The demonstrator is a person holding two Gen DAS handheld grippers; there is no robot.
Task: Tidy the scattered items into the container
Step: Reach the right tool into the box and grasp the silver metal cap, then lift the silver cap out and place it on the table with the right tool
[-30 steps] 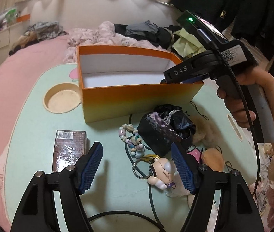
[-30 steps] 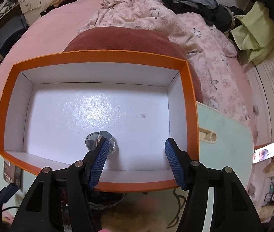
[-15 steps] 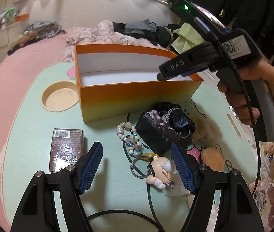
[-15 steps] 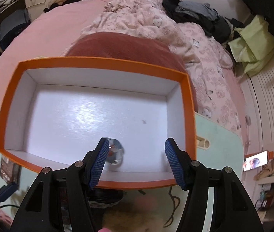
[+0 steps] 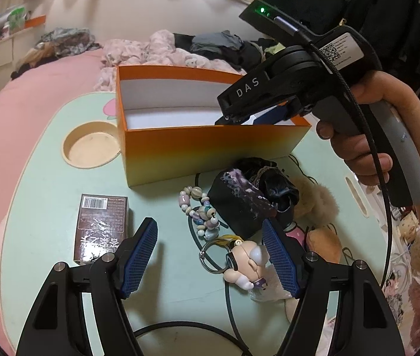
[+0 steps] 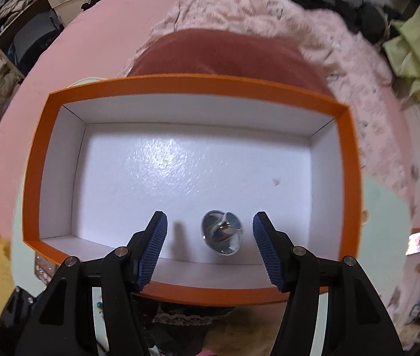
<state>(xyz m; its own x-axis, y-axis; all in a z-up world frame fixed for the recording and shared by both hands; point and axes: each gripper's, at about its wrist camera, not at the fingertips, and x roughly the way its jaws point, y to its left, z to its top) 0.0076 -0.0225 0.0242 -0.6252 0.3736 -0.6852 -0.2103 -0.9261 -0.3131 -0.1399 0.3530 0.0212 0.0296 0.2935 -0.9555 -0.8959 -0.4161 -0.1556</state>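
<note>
fingers of the left gripper (image 5: 210, 255) stand apart and empty above the figure keychain (image 5: 247, 262) on the counter (image 5: 46, 201). beyond it lie a bead bracelet (image 5: 199, 210) and a dark pouch (image 5: 247, 201). farther off, the right gripper (image 6: 210, 247), open and empty, hangs over the orange box (image 6: 352, 178), where a small shiny item (image 6: 221, 233) rests. judging by this, lift straight up, clear of the rim.

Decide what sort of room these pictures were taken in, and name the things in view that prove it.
Most likely a bedroom. A mint-green lap table sits on a bed with a pink sheet, a crumpled pink patterned blanket lies behind the orange cardboard box, and dark jackets hang nearby.
</note>
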